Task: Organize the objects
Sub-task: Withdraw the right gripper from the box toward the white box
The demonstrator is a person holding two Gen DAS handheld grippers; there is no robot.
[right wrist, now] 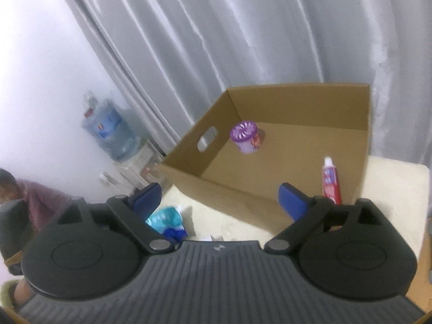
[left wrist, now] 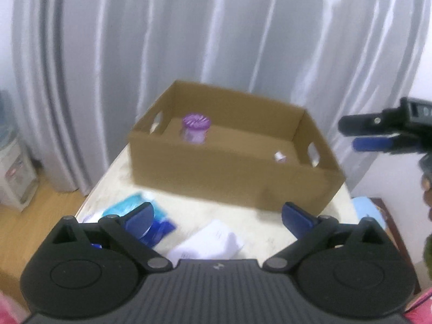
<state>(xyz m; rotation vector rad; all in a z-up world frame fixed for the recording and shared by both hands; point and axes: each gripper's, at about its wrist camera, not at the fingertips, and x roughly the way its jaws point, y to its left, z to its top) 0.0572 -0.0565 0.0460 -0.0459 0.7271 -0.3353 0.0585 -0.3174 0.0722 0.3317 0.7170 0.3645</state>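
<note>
An open cardboard box point(left wrist: 232, 178) point(right wrist: 243, 197) stands on the pale table. Inside it a purple-lidded jar point(left wrist: 195, 128) point(right wrist: 247, 136) sits near the far left corner, and a red and white tube point(right wrist: 330, 181) leans against the right wall; only its white cap point(left wrist: 280, 156) shows in the left wrist view. A blue and teal packet point(left wrist: 140, 216) point(right wrist: 167, 221) and a white packet point(left wrist: 210, 243) lie on the table in front of the box. My left gripper point(left wrist: 218, 216) is open and empty above these packets. My right gripper point(right wrist: 220, 197) point(left wrist: 372, 132) is open and empty near the box's front wall.
Grey curtains hang behind the table point(left wrist: 113, 178). A water dispenser with a large bottle point(right wrist: 110, 132) point(left wrist: 13, 172) stands on the wooden floor at the left. A seated person in a dark red top point(right wrist: 35, 197) is at the far left of the right wrist view.
</note>
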